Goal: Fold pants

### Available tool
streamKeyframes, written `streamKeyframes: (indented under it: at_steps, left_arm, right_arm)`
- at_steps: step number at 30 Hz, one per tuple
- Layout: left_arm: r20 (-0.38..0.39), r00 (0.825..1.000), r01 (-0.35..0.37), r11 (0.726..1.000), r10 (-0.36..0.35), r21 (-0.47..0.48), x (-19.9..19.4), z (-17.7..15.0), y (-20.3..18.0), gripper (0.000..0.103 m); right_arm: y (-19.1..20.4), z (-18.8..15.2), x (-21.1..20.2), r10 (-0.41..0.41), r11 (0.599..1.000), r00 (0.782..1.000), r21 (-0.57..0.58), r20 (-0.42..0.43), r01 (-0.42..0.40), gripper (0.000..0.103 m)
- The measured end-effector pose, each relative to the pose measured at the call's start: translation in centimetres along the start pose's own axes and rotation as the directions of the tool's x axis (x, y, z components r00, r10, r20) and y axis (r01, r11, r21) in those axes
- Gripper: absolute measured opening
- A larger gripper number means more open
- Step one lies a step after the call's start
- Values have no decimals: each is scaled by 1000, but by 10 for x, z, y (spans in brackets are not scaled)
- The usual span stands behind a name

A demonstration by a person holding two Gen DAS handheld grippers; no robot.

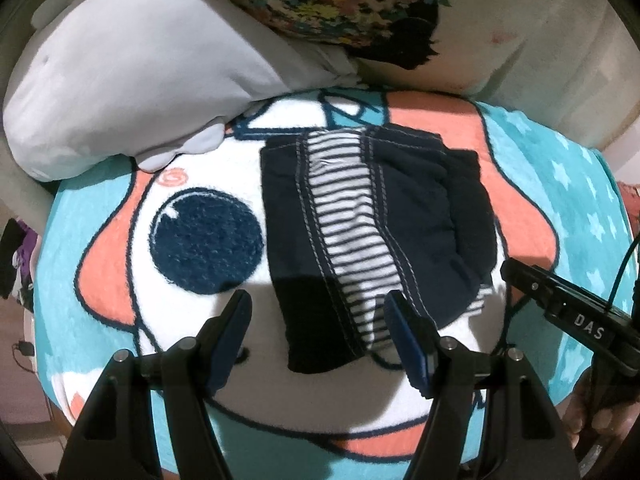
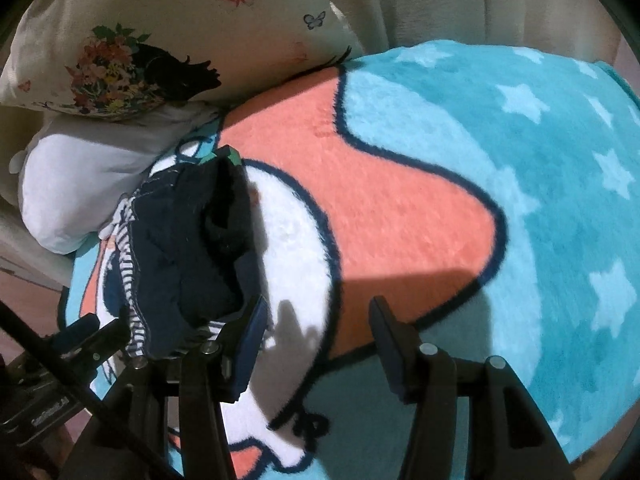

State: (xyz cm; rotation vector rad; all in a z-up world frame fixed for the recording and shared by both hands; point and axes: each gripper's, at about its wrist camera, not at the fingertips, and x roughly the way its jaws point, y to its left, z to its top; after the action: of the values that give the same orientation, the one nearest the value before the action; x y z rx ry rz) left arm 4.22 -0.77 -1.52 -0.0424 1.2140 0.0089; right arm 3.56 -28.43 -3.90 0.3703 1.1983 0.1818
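The pants (image 1: 372,220) are dark navy with a striped navy-and-white panel and lie folded into a compact bundle on the cartoon blanket (image 1: 200,168). My left gripper (image 1: 318,320) is open and empty, hovering just above the near end of the bundle. My right gripper (image 2: 318,328) is open and empty over the blanket (image 2: 400,200), with the pants (image 2: 188,248) just left of its left finger. The right gripper also shows in the left wrist view (image 1: 568,304) at the right of the pants.
A grey plush pillow (image 1: 120,80) lies at the back left, also in the right wrist view (image 2: 80,176). A floral, butterfly-print pillow (image 2: 160,32) lies behind it. The blanket's turquoise star area (image 2: 540,160) spreads to the right.
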Motion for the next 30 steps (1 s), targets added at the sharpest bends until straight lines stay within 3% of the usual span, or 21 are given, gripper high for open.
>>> streamKeyframes:
  at_steps: [5,8,11,13,20,27,30]
  left_arm:
    - [-5,995,98,982,-100,-165,9,22,36,68]
    - [24,995,101,971,-98,-219,17,37,53,68]
    - [30,990,139,960,-135,-243,28,50,62,68]
    - [27,980,199,943,-199,-265,39,59,67,68]
    - [-13,953,284,906,-302,-313,72,73,68,71]
    - [-12,946,301,892,-324,-337,73,73,68,73]
    - [-20,948,294,897,-318,-329,72,73,69,73]
  right_arm:
    - [4,19,3,130,991,992,-25,-1,-130,59]
    - [7,36,9,185,982,983,-33,-6,-185,61]
    - [10,51,22,253,967,967,-19,-34,-254,63]
    - [12,60,33,288,957,956,-8,-54,-289,64]
    - [23,74,59,348,937,933,-5,-91,-350,68]
    - [14,81,60,451,891,888,98,-89,-443,68]
    - [-3,74,55,461,881,884,153,-74,-447,68]
